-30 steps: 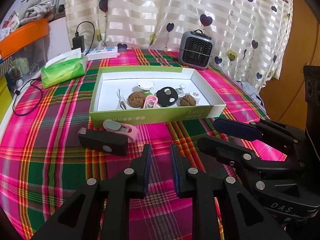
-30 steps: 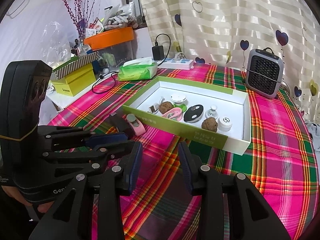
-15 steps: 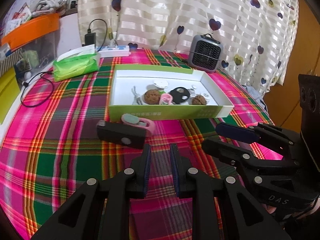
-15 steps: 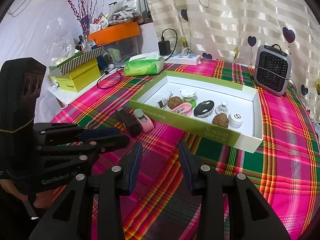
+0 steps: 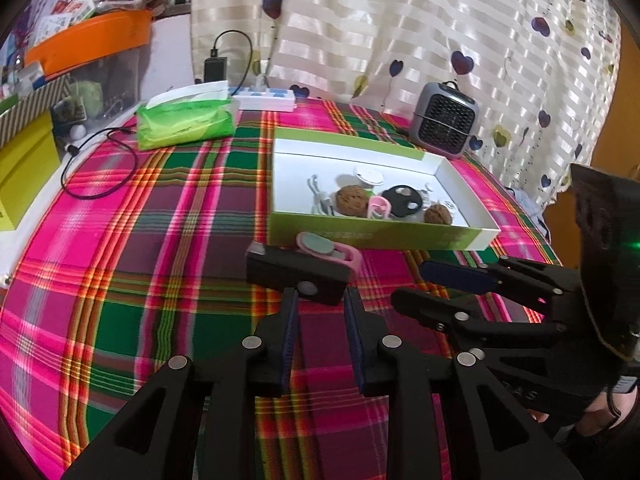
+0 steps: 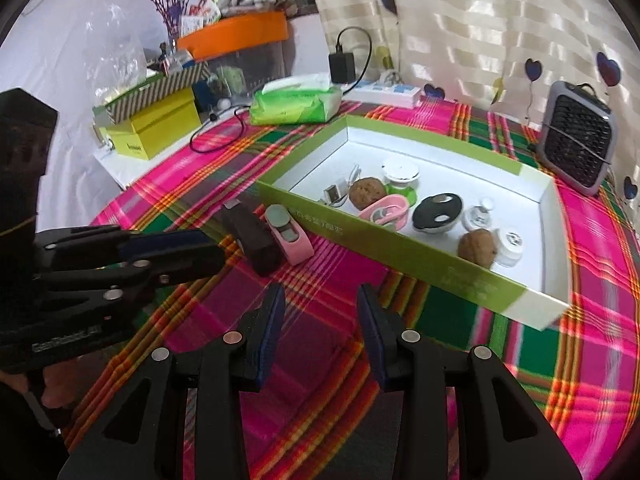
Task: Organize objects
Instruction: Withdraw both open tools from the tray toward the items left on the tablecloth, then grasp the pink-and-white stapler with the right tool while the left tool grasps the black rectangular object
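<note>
1. surface point(image 5: 120, 240): covered in a pink, green and red plaid cloth; fills the lower part of both views.
2. box point(image 5: 372, 236): shallow, green outside, white inside, lying open on the cloth toward the far right.
3. box contents: two walnuts point(image 6: 366, 193), a pink clip point(image 6: 386, 208), a black disc point(image 6: 437, 213), a white round cap point(image 6: 400, 170), small white and metal bits; all loose on the box floor.
4. black block point(image 5: 296, 276): on the cloth just outside the near wall of the box.
5. pink tape point(image 5: 330, 249): with a grey-green round top, touching the far side of the black block, between it and the box.
6. left tool point(image 5: 318, 308): jaws narrowly apart, holding nothing, tips just short of the black block.
7. right tool point(image 6: 320, 304): jaws moderately apart, holding nothing, low over the cloth near the box's near wall, beside the left tool.
8. tissue pack point(image 5: 186, 120): green, at the far left of the cloth.
9. power strip point(image 5: 266, 100): white, at the far edge, with a black charger point(image 5: 215, 68) and cable.
10. heater point(image 5: 444, 120): small, grey, just behind the box.
11. curtain point(image 5: 400, 32): cream stripes with hearts, behind the surface.
12. side shelf: yellow box point(image 6: 154, 128), orange-lidded bin point(image 6: 236, 34), clutter, purple twigs.
</note>
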Motion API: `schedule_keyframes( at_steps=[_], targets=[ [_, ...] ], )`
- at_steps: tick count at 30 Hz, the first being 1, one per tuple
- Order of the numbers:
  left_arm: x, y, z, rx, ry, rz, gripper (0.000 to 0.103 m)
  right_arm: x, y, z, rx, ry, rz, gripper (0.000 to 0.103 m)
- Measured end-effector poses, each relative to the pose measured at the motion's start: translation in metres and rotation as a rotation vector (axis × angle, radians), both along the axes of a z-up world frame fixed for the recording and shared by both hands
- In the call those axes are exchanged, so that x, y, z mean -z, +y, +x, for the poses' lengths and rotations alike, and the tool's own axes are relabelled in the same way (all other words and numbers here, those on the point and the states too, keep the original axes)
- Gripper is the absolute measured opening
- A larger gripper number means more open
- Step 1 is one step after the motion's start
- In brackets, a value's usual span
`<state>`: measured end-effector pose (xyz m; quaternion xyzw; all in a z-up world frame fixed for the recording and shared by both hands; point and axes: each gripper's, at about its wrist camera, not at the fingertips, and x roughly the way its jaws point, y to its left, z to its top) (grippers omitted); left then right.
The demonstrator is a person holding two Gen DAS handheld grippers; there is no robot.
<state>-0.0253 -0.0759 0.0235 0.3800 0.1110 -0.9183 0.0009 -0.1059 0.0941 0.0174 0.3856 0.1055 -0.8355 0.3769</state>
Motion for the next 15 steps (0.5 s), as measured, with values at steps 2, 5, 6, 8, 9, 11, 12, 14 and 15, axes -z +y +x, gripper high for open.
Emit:
schedule_keyframes(
  at_steps=[2, 5, 6, 8, 9, 11, 12, 14, 15],
  targets=[
    [0.001, -0.006, -0.001, -0.015, -0.004, 0.004, 0.022, 0.005, -0.007, -0.007, 0.0, -0.022, 0.017, 0.039],
    [0.002, -0.012, -0.002, -0.027, -0.005, 0.012, 0.022, 0.006, -0.012, -0.013, -0.005, -0.022, 0.028, 0.039],
    [0.002, -0.014, -0.003, -0.032, -0.004, 0.017, 0.022, 0.006, -0.013, -0.014, -0.006, -0.018, 0.032, 0.039],
    [0.002, -0.017, -0.003, -0.037, -0.002, 0.023, 0.022, 0.007, -0.017, -0.017, -0.011, -0.02, 0.041, 0.039],
    [0.003, -0.018, -0.004, -0.038, -0.002, 0.026, 0.022, 0.008, -0.019, -0.017, -0.015, -0.021, 0.042, 0.039],
    [0.003, -0.02, -0.004, -0.041, -0.002, 0.031, 0.022, 0.008, -0.022, -0.017, -0.025, -0.021, 0.048, 0.039],
    [0.003, -0.021, -0.004, -0.042, -0.002, 0.033, 0.022, 0.009, -0.023, -0.017, -0.028, -0.021, 0.05, 0.039],
    [0.004, -0.022, -0.005, -0.043, -0.001, 0.037, 0.022, 0.009, -0.025, -0.017, -0.032, -0.019, 0.055, 0.039],
    [0.004, -0.023, -0.005, -0.044, 0.0, 0.039, 0.022, 0.009, -0.026, -0.017, -0.035, -0.019, 0.056, 0.039]
  ],
)
